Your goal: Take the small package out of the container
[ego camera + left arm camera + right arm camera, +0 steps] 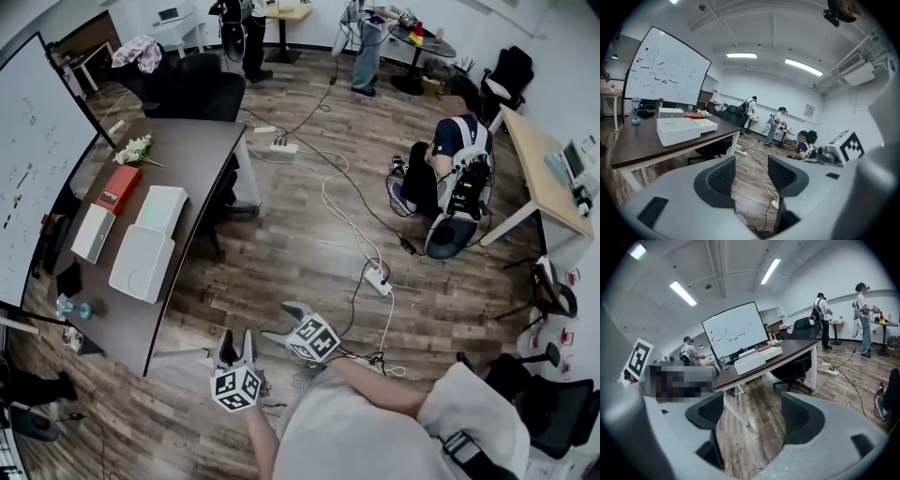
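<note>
Both grippers hang over the wooden floor (281, 244) just off the desk's (192, 150) near end, touching nothing. The left gripper (237, 339) has its 2 jaws spread apart, with only floor and a cable showing between them. The right gripper (281, 321), on the side of the left one away from the desk, has its jaws spread wider and is likewise empty.

The white container (142, 262) lies flat on the desk toward that near end. A flatter white box (161, 208) sits just beyond it, a third white box (93, 232) beside it, and a red box (117, 187) farther along the desk. I cannot make out the small package from here. A person (450, 159) sits on the floor well away from the desk.
</note>
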Demonstrator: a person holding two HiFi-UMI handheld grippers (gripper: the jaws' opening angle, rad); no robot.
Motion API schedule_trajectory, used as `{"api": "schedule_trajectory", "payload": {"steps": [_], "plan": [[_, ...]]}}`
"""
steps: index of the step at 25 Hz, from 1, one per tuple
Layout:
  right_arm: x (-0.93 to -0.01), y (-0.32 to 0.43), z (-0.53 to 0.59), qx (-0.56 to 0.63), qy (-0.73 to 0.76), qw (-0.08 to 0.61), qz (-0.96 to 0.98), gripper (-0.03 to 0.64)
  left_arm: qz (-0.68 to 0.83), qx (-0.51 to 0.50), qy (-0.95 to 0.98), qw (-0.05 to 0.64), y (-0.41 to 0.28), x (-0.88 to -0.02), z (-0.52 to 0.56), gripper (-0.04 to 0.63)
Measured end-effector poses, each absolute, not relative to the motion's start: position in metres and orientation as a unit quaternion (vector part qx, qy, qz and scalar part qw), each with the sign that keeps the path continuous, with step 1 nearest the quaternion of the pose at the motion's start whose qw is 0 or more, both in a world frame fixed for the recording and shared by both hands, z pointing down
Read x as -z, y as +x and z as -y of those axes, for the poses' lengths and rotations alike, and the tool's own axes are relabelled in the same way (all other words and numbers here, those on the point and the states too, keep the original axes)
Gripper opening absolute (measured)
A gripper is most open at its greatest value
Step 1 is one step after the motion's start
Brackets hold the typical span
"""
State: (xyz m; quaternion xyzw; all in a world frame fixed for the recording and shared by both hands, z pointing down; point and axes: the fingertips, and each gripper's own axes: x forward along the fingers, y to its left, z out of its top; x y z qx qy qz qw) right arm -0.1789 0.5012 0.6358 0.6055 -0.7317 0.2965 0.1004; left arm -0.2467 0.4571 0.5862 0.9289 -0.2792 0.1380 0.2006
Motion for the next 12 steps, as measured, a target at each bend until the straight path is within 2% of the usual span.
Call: {"api": "schedule_trajectory", "payload": {"steps": [12], "plan": [[-0.624, -0.095, -0.411, -0.294, 0.597, 0.071, 0.743, 0.428, 0.279, -0.136, 0.932, 0.188, -0.17, -0.58, -0.364, 0.207]]}}
